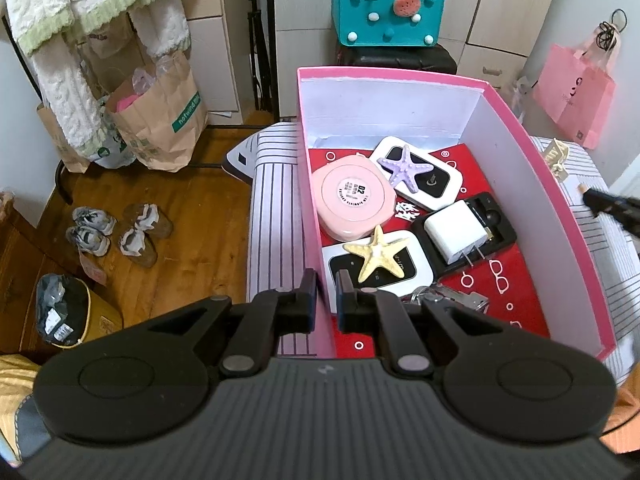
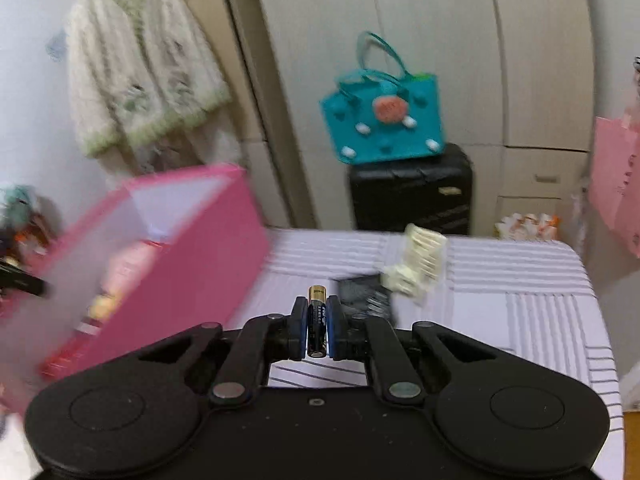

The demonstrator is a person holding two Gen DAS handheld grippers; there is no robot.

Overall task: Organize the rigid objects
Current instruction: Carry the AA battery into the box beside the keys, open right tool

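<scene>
Ahead of the left gripper (image 1: 325,280) we see a tall cardboard box (image 1: 560,216), pink outside, white inside, its floor red with white doodles. In it lie a pale yellow starfish (image 1: 378,258) and a lilac starfish (image 1: 405,168). The right gripper (image 2: 317,312) pinches a black, gold-capped cylindrical battery (image 2: 317,320) over white cloth with thin dark stripes (image 2: 520,280).

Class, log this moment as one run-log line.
right gripper: shut on battery | left gripper: grips pink box wall | hair clip: on table

A teal bag (image 2: 384,120) sits on a black suitcase (image 2: 412,188) (2 paper bags (image 1: 160,120) stand nearby).
</scene>
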